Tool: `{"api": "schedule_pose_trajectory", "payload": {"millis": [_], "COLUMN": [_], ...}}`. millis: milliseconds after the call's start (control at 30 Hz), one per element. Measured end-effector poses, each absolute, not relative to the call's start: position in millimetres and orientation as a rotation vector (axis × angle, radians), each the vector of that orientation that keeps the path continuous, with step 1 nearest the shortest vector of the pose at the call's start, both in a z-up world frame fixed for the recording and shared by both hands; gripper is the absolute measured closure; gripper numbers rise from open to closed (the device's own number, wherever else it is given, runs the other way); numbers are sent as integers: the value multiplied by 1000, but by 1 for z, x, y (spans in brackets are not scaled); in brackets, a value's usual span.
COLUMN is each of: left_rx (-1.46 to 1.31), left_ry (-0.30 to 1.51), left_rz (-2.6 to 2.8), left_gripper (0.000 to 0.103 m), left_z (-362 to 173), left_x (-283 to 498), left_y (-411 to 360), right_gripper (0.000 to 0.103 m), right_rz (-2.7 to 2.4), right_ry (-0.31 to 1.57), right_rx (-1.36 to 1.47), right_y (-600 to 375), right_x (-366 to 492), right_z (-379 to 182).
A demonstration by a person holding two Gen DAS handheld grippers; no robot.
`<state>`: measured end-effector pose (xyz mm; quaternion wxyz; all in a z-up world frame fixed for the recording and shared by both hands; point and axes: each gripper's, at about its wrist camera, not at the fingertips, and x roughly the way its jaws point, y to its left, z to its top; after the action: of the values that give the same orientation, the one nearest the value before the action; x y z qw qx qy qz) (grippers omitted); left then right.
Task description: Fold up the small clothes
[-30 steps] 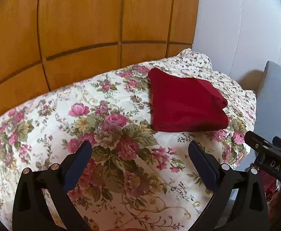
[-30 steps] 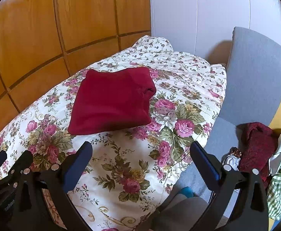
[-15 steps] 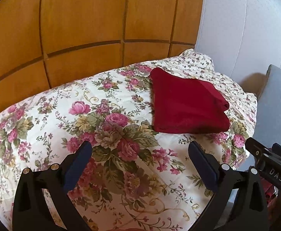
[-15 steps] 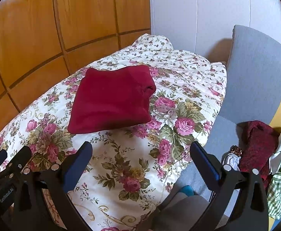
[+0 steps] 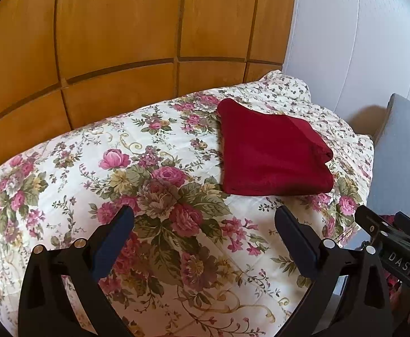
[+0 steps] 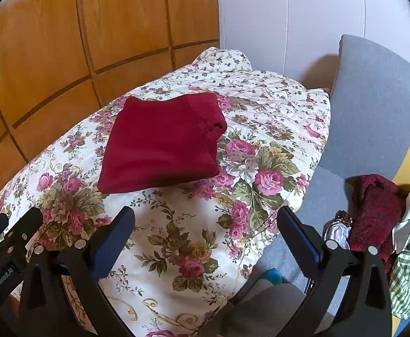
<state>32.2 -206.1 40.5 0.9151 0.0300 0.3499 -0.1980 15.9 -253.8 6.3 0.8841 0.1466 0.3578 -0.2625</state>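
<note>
The red garment (image 5: 272, 151) is lying folded into a neat rectangle on the floral quilt (image 5: 154, 185), toward the far right part of it, with one bunched corner pointing to the right. In the right wrist view the garment (image 6: 163, 143) is sitting at the middle of the quilt (image 6: 261, 146), well apart from both grippers.

The left gripper (image 5: 205, 224) is hovering above the near part of the quilt with its fingers spread wide and nothing between them. The right gripper (image 6: 205, 224) is hanging above the near right edge of the quilt, its fingers likewise standing wide apart and empty. Each gripper is showing at the edge of the other's view.

A wooden panel wall (image 5: 120, 28) is running behind the quilt, meeting a white wall (image 6: 289, 14) at the far right. A grey chair (image 6: 373, 98) is standing just beside the quilt's right edge, and a pile of clothes (image 6: 379, 210), dark red knit and green check among them, is lying on its seat at the near right.
</note>
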Motion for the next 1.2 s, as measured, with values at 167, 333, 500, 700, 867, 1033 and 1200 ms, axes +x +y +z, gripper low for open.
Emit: {"api": "schedule_pose_trajectory", "payload": {"millis": [167,333,500,700,867,1033,1200], "left_rx": [58,40,39,51,71,81,67], "left_ry": [731,744,735,670,680,723,744], "left_rz": [-422,-429,-426,-385,-391,-407,-405], "left_gripper": [4,4,4,4,4,4,4], "left_z": [40,38,38,38,38,37,33], "left_x": [33,33,32,25,24,27,30], "left_y": [-206,-207,-207,-208,-211,-213,-211], "right_gripper": [2,2,2,2,2,2,2], "right_rz": [-547,-546,-547,-541,-539,-541,-539], "right_ry": [746,747,748,751,759,766,766], "right_rx": [307,309,310,322,322,324,322], "right_y": [-254,-253,-253,-252,-253,-256,-256], "right_x": [16,15,15,14,15,16,16], "right_z": [6,6,5,4,3,2,2]}}
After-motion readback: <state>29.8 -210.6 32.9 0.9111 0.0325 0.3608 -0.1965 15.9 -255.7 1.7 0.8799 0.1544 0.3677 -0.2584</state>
